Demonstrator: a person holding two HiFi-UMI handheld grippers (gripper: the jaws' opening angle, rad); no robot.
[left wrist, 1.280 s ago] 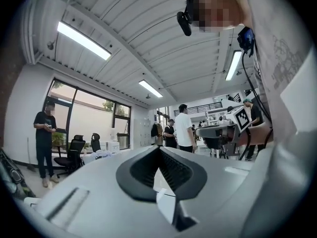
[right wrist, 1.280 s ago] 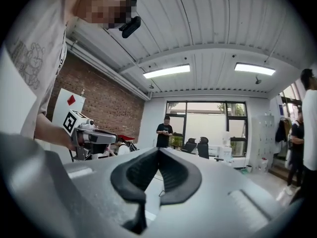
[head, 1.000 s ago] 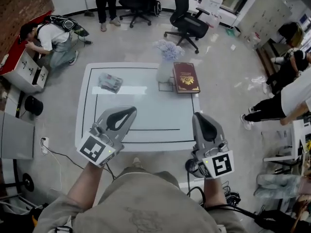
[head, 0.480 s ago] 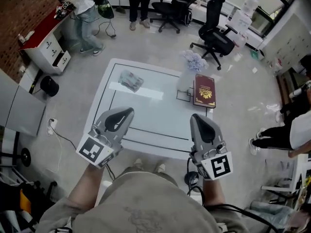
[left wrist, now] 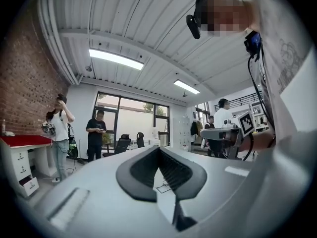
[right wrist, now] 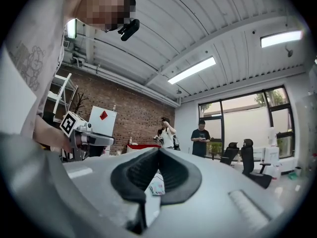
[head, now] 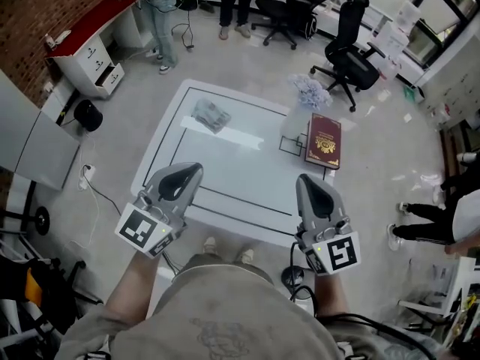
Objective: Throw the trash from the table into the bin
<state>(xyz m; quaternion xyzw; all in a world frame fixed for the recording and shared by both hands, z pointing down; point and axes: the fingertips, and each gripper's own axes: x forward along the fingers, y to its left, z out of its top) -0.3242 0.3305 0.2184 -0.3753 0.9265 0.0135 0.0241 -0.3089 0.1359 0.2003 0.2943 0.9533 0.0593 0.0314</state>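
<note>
Left claw (head: pixel 192 171) and right claw (head: pixel 309 180) swung left, both closed, empty, crumpled trash (head: pixel 211 115) indistinct on table (head: pixel 247 163)

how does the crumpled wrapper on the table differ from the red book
The crumpled wrapper is pale and scrunched into an uneven lump; the red book is dark red with gold print, flat and rectangular. The wrapper looks smaller than the book. The wrapper lies alone toward the far left; the book lies at the far right, beside the vase. Both rest on the white table.
</note>
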